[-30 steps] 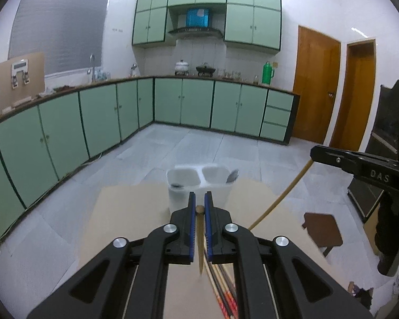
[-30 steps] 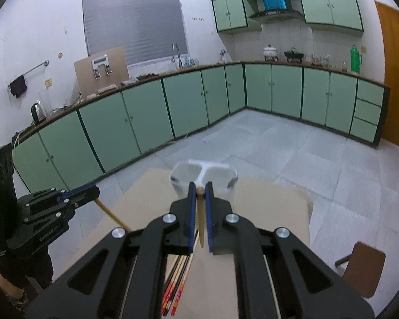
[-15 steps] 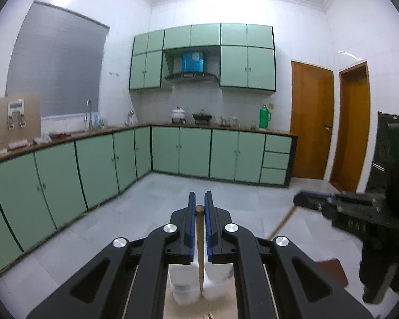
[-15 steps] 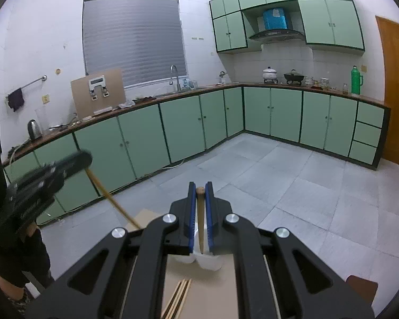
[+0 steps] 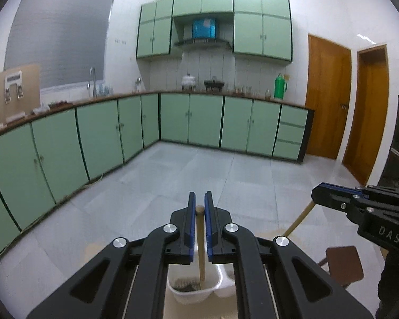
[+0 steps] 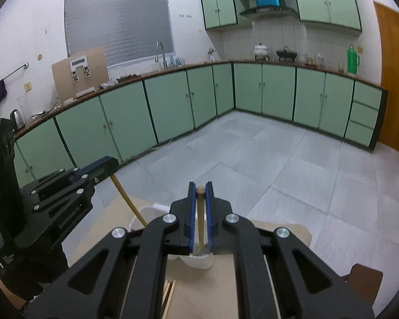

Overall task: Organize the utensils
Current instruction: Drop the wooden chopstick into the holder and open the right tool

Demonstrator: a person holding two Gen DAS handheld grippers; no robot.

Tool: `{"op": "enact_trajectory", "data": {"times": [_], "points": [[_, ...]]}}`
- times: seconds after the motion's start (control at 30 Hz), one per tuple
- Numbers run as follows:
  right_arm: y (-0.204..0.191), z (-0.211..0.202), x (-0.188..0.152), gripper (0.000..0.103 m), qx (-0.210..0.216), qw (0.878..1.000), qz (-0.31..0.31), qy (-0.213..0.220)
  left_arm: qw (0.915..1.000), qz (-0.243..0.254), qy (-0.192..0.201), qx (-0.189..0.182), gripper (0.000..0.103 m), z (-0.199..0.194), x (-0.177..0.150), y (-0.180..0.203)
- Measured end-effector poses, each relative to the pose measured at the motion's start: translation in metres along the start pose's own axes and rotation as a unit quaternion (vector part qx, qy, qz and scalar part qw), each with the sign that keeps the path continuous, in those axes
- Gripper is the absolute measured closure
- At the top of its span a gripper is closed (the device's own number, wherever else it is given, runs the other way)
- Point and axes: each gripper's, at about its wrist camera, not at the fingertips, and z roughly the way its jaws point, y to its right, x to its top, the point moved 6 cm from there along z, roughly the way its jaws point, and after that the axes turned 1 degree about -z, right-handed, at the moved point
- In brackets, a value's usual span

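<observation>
Left wrist view: my left gripper [image 5: 198, 207] clamps chopstick [image 5: 201, 244] upright, tip inside white holder [image 5: 183, 296] for clean drop. Right gripper [image 6: 198, 194] pinches second chopstick [image 6: 200, 220] vertical above holder, waiting turn.

Both wrist views look forward along their fingers, sharing the white holder [image 5: 194, 291] close below, apparently.
</observation>
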Motion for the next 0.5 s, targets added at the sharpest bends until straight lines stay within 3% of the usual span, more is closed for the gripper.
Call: {"op": "enact_trajectory", "data": {"times": [0.17,0.33,0.37,0.5], "points": [[0.006,0.0,-0.013,0.083,-0.007,1.0,0.01,-0.005,0.9999,-0.003,-0.014,0.0,0.081,-0.006,-0.016,-0.007],[0.015,-0.028,-0.025,0.058,-0.029,0.999,0.014,0.016,0.9999,-0.006,-0.01,0.005,0.063,-0.035,-0.022,-0.012],[0.017,-0.037,-0.031,0.057,-0.032,0.999,0.015,0.018,0.9999,-0.006,-0.01,0.008,0.059,-0.042,-0.025,-0.013],[0.019,-0.068,-0.069,0.035,-0.04,0.999,0.022,0.025,0.9998,-0.009,-0.01,0.012,0.046,-0.077,-0.047,-0.017]]}}
